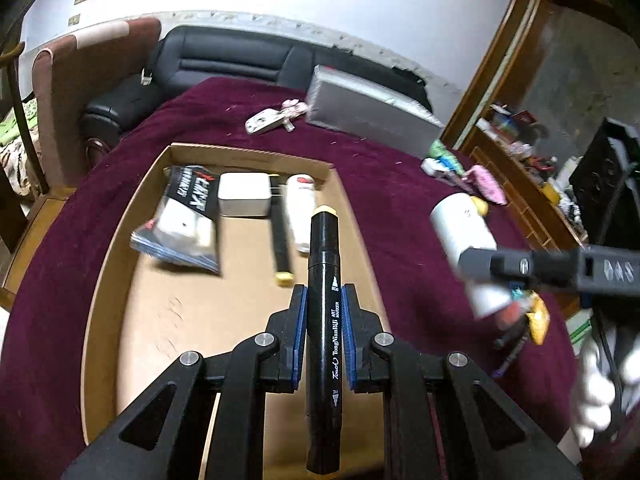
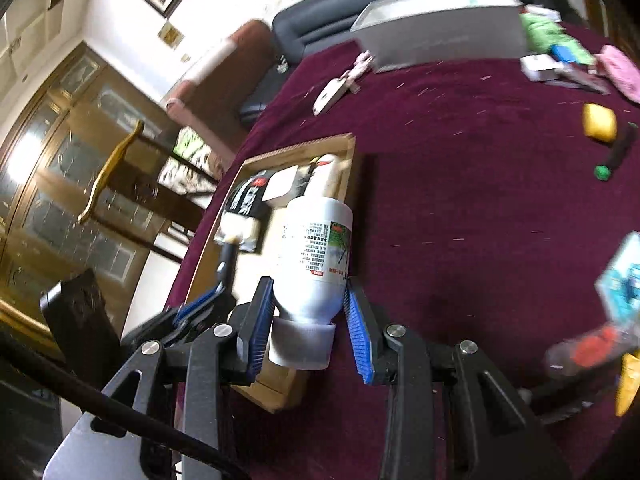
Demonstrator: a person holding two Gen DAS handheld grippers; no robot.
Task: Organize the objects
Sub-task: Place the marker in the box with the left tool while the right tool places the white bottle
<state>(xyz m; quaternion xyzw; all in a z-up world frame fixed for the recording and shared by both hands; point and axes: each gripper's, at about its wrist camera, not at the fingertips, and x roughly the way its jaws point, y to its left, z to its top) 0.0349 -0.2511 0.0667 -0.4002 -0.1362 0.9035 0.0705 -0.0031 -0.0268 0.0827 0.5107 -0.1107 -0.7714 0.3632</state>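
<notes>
Both my grippers are loaded. Left gripper: jaws nearly closed, blue pads clamped on a black art marker, lengthwise between the fingers, pale yellow cap pointing away, held over the near end of the cardboard tray. Right gripper: jaws about half open, pads gripping a white bottle by its lower body, cap toward the camera, over the tray's right edge.

Farther into the tray: black snack packet, white charger block, second black marker, another white bottle, all at the far end. Tray sits on a maroon tablecloth.

Left wrist view only: my right gripper side-on with its bottle, blurred. Right wrist view only: yellow block and a green-tipped marker farther out on the cloth, plus a grey box at the back; left gripper's pads at lower left.
</notes>
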